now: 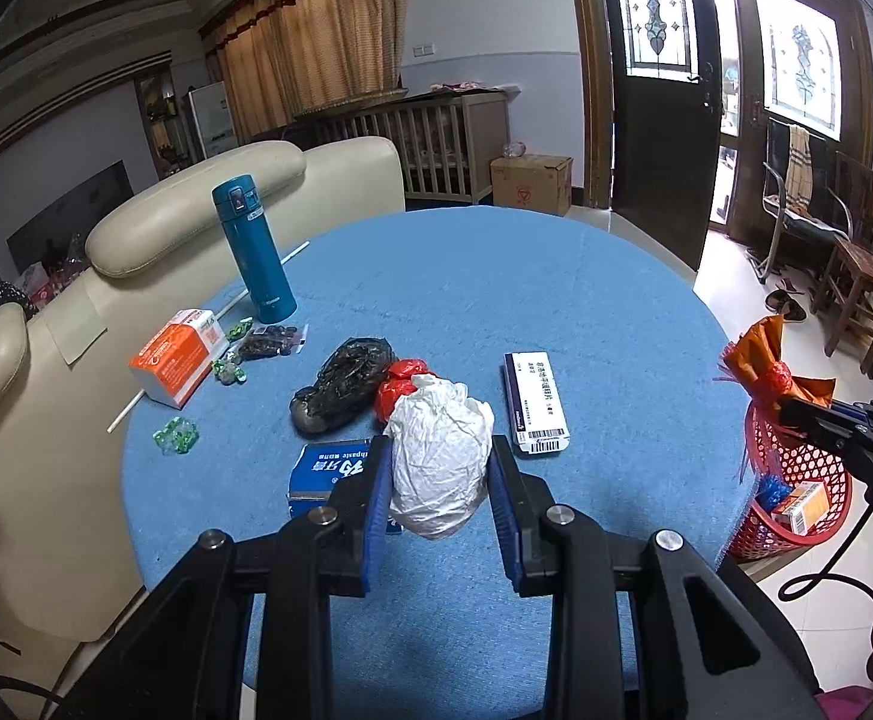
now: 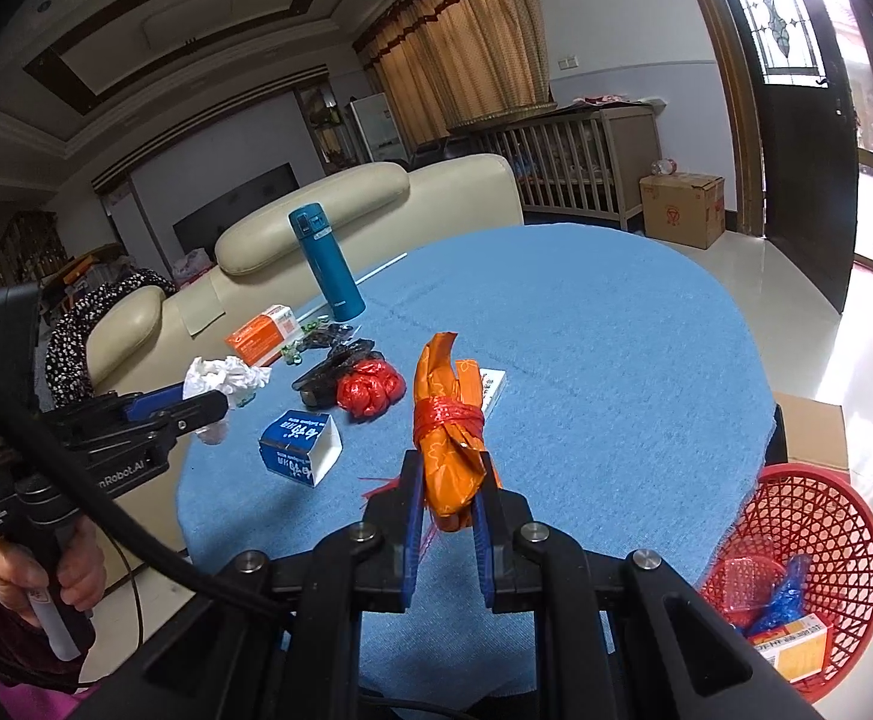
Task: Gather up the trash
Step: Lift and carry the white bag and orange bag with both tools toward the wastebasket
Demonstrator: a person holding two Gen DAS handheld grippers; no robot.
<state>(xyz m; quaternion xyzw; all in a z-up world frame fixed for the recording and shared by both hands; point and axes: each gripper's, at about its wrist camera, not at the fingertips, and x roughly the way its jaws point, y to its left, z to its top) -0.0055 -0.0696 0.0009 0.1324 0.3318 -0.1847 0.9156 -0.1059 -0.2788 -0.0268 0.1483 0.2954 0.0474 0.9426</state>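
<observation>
The left gripper [image 1: 439,483] pinches a crumpled white paper wad [image 1: 440,456] between its blue pads, lifted clear of the blue surface [image 1: 586,330], likely so it can be carried across to the bin. The right gripper [image 2: 445,501] clamps an orange wrapper bundle [image 2: 449,450] bound with red string, holding it upright near the surface's edge, close to the red basket [image 2: 844,534] on the floor, which already holds a blue wrapper and an orange box. Remaining trash lies clustered mid-surface: a black bag [image 1: 340,384], a red bag [image 1: 397,387], a blue toothpaste box [image 1: 328,471] and a white medicine box [image 1: 535,402]. The teal flask [image 1: 253,249] stands apart, probably not trash.
</observation>
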